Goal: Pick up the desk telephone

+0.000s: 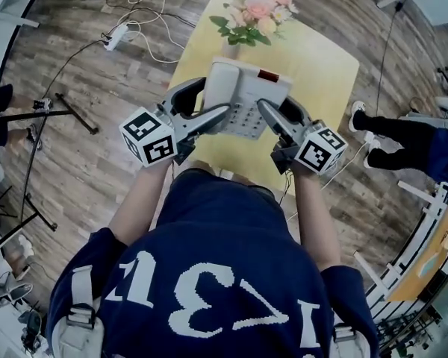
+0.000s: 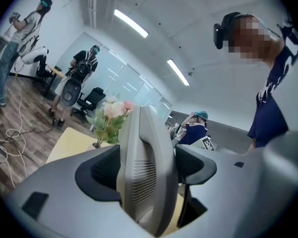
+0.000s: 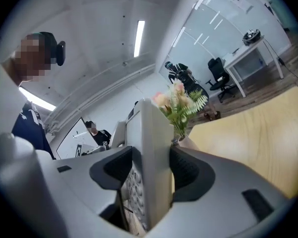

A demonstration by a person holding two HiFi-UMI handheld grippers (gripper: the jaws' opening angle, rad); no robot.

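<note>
A light grey desk telephone (image 1: 243, 92) with a keypad and a small red label is held over the yellow table (image 1: 325, 69) between both grippers. My left gripper (image 1: 211, 100) is shut on its left, handset side. My right gripper (image 1: 275, 104) is shut on its right side. In the left gripper view the telephone's (image 2: 139, 148) ribbed edge stands upright between the dark pads of the left gripper (image 2: 148, 168). In the right gripper view the telephone (image 3: 153, 148) shows its keypad at the left, with the right gripper (image 3: 151, 171) clamped on its edge.
A vase of pink flowers (image 1: 257, 12) stands on the table just beyond the telephone. A power strip with cables (image 1: 116, 36) lies on the wooden floor to the left. Someone's legs (image 1: 388, 131) are at the right of the table. Other people stand in the room.
</note>
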